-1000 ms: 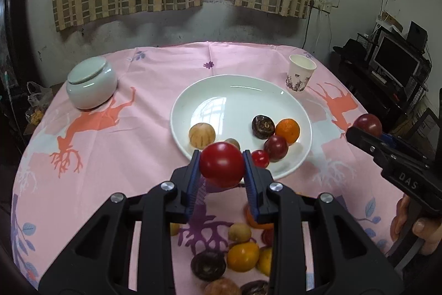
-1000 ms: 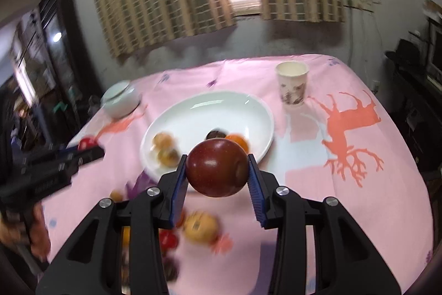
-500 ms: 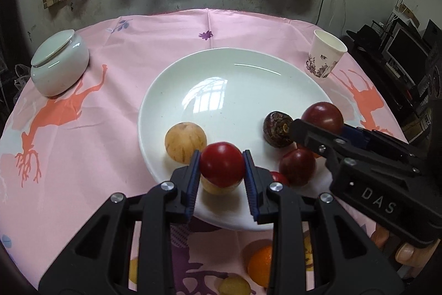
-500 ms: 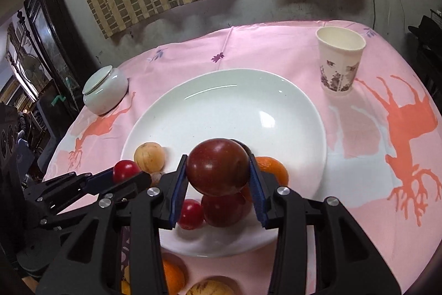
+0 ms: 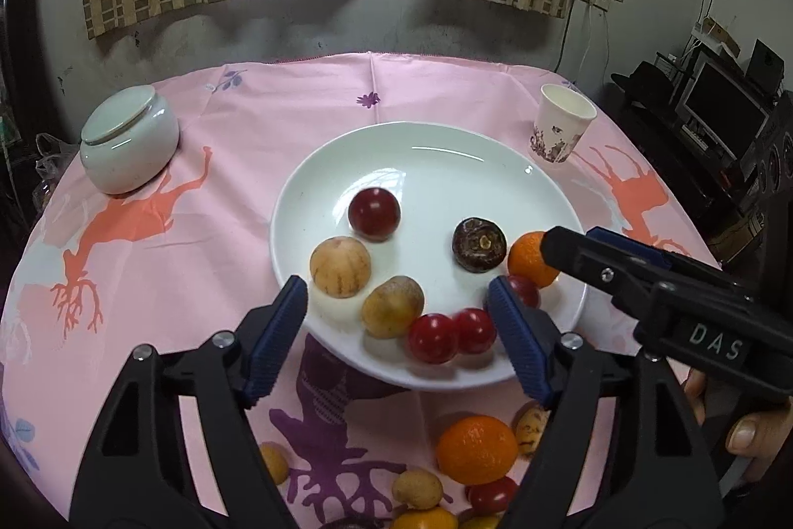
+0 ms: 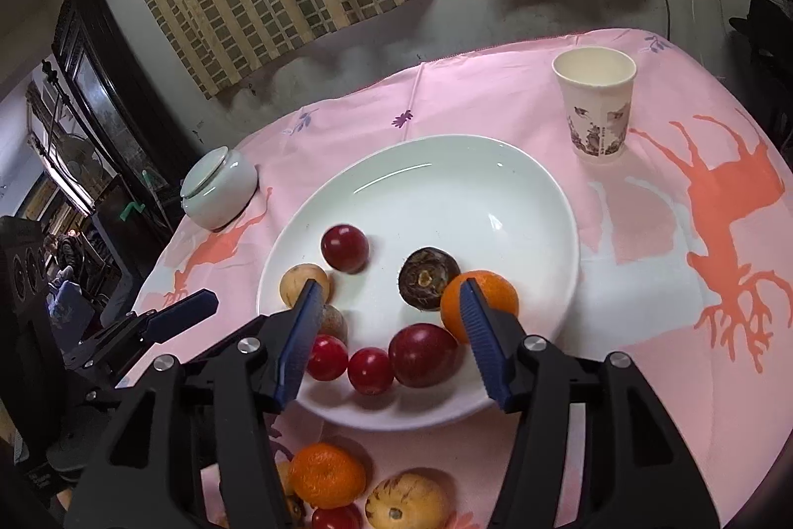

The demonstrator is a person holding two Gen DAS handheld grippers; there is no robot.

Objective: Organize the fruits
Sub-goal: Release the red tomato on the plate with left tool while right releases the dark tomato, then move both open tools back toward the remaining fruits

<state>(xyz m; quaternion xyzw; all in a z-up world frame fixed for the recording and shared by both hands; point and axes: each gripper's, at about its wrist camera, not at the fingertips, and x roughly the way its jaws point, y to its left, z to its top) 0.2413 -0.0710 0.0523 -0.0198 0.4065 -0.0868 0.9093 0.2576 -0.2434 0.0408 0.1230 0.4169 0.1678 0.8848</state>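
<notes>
A white plate (image 5: 446,152) sits mid-table on the pink cloth and holds several fruits. Among them are a dark red plum (image 5: 374,206), a dark brown fruit (image 5: 479,244), an orange (image 5: 530,256), two pale yellow fruits and two red tomatoes (image 5: 432,338). My left gripper (image 5: 396,296) hangs over the plate's near rim, its jaws opening with nothing pressed between them. My right gripper (image 6: 390,288) is also opening over the plate, above another plum (image 6: 423,355), and grips nothing. It enters the left wrist view from the right (image 5: 570,244).
Several loose fruits, including an orange (image 5: 476,449), lie on the cloth in front of the plate. A lidded white jar (image 5: 129,142) stands at the left and a paper cup (image 5: 562,122) at the back right. A person's hand (image 5: 753,435) holds the right gripper.
Both grippers came forward over the plate and opened. The red tomato has left the left gripper and the dark plum has left the right; both now lie in the plate.
</notes>
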